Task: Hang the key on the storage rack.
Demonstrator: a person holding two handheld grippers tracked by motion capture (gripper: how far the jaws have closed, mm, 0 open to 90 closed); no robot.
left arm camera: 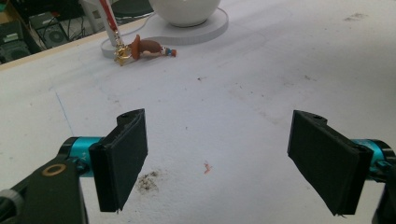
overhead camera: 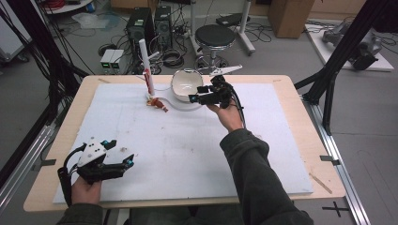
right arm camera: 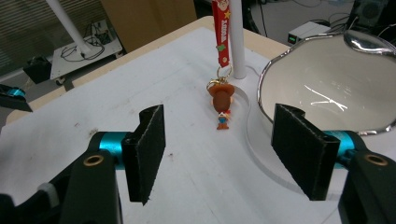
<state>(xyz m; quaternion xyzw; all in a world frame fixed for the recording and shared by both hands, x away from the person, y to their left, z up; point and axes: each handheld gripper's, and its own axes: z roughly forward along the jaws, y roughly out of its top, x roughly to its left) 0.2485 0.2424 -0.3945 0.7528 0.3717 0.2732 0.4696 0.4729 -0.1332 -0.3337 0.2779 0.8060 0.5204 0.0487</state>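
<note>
A white bowl (overhead camera: 187, 84) with a silver rim stands on a flat white base (overhead camera: 185, 106) at the far middle of the white board. Left of it rises a white post (overhead camera: 145, 58) with a red strap (overhead camera: 149, 82). On the strap's end a small cowboy figure (overhead camera: 158, 103) lies on the board. My right gripper (overhead camera: 197, 93) hovers just in front of the bowl, open and holding nothing. In the right gripper view the figure (right arm camera: 222, 100) lies beyond my jaws (right arm camera: 219, 154), with the bowl (right arm camera: 327, 84) to their right. My left gripper (overhead camera: 120, 152) rests open at the near left.
The white board (overhead camera: 187, 154) covers a wooden table (overhead camera: 309, 140). Behind the table stand a black stool (overhead camera: 215, 36), computer towers (overhead camera: 141, 23) and loose cables on the floor. Black frame bars (overhead camera: 338, 51) rise at the right edge.
</note>
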